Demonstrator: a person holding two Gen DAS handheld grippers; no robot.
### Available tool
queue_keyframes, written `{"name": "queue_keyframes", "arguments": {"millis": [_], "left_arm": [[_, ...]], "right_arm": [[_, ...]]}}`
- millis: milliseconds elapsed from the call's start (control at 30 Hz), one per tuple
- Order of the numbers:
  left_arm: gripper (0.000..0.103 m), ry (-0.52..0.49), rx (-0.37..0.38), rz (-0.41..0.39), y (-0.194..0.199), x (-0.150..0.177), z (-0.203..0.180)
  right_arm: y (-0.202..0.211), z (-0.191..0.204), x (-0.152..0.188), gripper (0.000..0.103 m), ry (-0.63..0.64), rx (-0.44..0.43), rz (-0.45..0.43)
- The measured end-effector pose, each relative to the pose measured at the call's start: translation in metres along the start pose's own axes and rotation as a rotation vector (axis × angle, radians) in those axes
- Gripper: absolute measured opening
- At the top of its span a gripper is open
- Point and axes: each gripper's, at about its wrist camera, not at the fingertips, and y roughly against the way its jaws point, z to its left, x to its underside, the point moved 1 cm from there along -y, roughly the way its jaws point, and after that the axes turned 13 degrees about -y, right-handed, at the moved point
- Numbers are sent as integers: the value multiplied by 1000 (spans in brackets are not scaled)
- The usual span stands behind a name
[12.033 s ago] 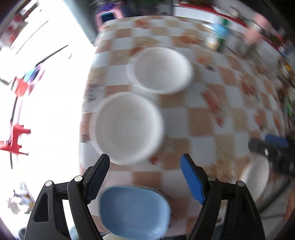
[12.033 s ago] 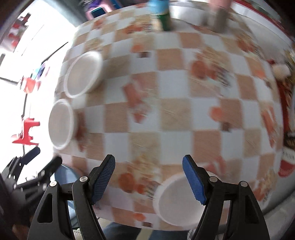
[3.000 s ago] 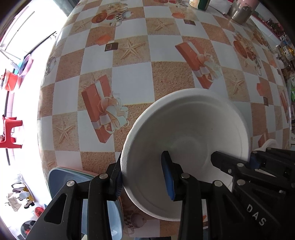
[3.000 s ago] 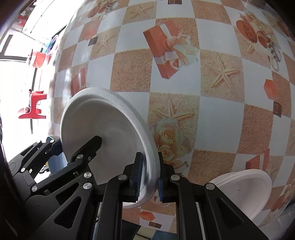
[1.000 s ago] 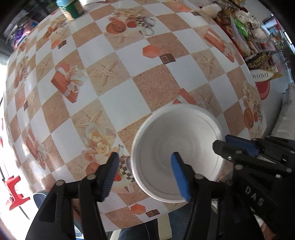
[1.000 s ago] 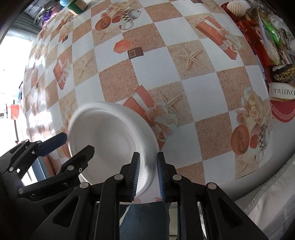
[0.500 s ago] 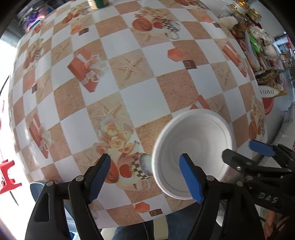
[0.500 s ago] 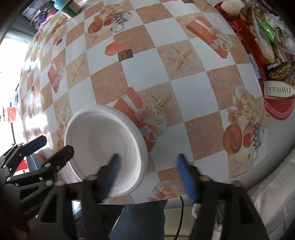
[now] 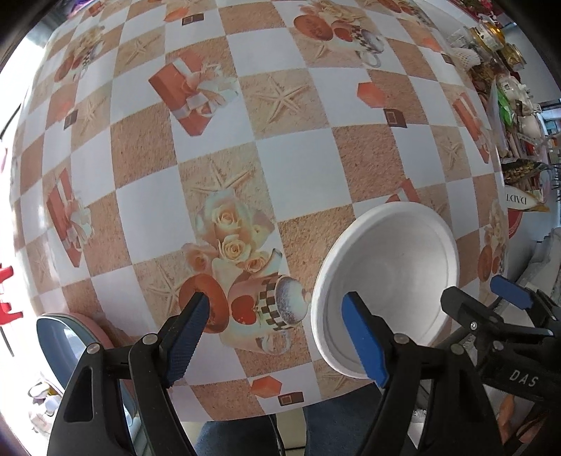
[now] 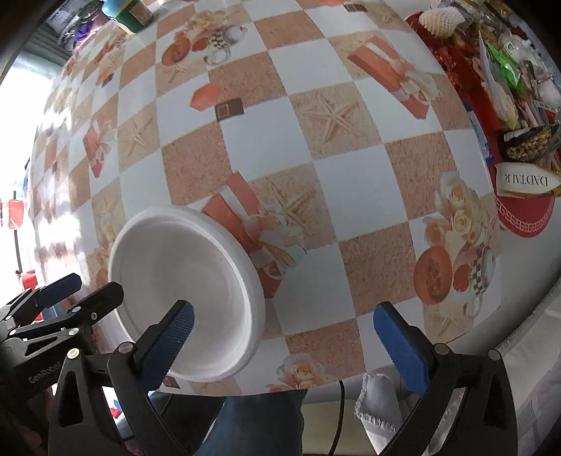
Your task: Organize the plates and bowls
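A white foam plate stack [image 9: 389,287] sits on the checked tablecloth near the table's front edge; it also shows in the right wrist view [image 10: 186,291]. My left gripper [image 9: 277,336] is open and empty, just left of the stack, its right finger at the rim. My right gripper [image 10: 280,340] is open and empty, its left finger over the stack's near rim. A blue plate on a pink one [image 9: 66,336] lies at the front left corner.
The patterned tablecloth [image 9: 298,168] covers the table. A green tin [image 10: 129,14] stands at the far side. Packets, jars and a red mat [image 10: 519,115] crowd the right side. The table's front edge runs just below both grippers.
Both grippers let go of the white plate and opened wide. The plate now rests on the stack at the front edge, and both grippers have drawn back a little.
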Motion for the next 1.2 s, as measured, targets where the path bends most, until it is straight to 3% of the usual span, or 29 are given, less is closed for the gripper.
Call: {"name": "queue_keyframes", "arguments": {"millis": [233,1200], "left_arm": [[81,5,-12,10,-6,6,7],[81,-29,-76,66,-39,-9,-31]], "right_arm": [[-11,3,-3,103,5,9,25],[-61,8,-15,103,23,59,89]]}}
